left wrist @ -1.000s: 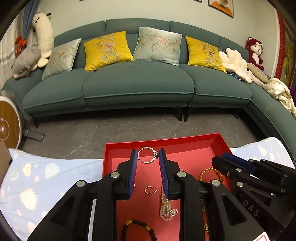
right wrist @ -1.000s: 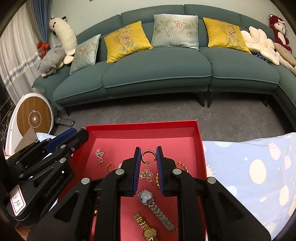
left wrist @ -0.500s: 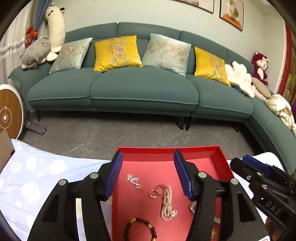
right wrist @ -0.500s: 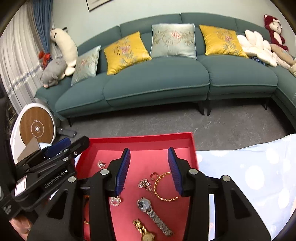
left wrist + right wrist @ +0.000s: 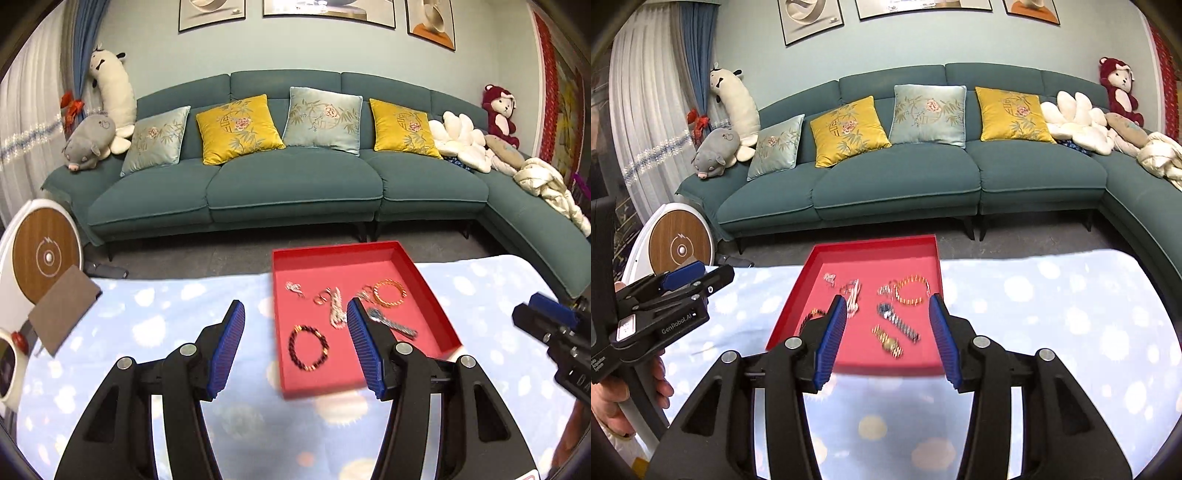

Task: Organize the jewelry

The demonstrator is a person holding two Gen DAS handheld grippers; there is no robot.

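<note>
Right wrist view: shallow red cardboard tray (image 5: 932, 254) sits mid-frame on the blue spotted cloth (image 5: 1052, 314), jewelry loose inside. Right gripper (image 5: 888, 338) and left gripper (image 5: 295, 345) both gape wide, empty. Gold link watch (image 5: 888, 341) looks floppy and slippery, so I'd pinch its case.

Both wrist views face the sofa (image 5: 291, 184), sharing the red tray (image 5: 925, 243).

Red tray (image 5: 783, 325) w/ jewelry lying flat: gold bangle (image 5: 911, 289) at 1 o'clock, silver watch (image 5: 898, 321) center, gold watch (image 5: 888, 341) at 6, bead bracelet (image 5: 308, 348) at 8.
</note>
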